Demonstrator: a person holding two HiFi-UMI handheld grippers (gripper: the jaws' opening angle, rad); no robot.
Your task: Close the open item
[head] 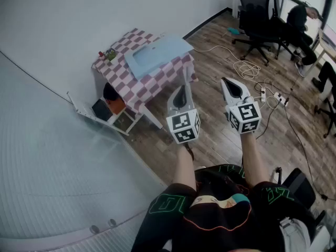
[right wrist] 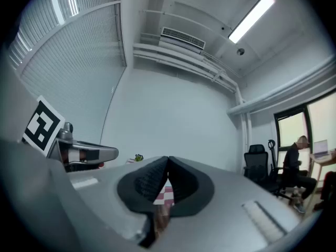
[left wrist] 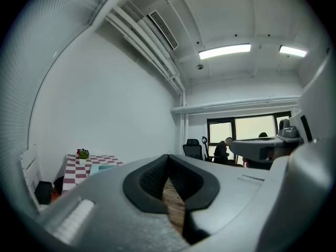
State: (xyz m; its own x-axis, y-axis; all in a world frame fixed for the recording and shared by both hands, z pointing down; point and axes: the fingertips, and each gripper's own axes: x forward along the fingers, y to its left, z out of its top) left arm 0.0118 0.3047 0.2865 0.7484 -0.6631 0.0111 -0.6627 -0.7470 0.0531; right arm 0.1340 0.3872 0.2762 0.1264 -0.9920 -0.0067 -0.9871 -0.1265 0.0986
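Head view looks down on a person's two forearms stretched forward side by side, each holding its tongs level above the wooden floor (head: 220,135). The left tongs (head: 182,88) and right tongs (head: 227,83) are both pressed fully together, gripping nothing. Ahead and to the left stands a small tabletop (head: 157,80) draped in checkered cloth, carrying a pale blue box (head: 157,54). Beneath it, a white door (head: 100,112) hangs open beside the wall.

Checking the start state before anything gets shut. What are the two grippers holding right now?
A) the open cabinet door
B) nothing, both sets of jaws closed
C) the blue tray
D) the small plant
B: the left gripper and the right gripper each show their jaws pressed together with nothing between them.
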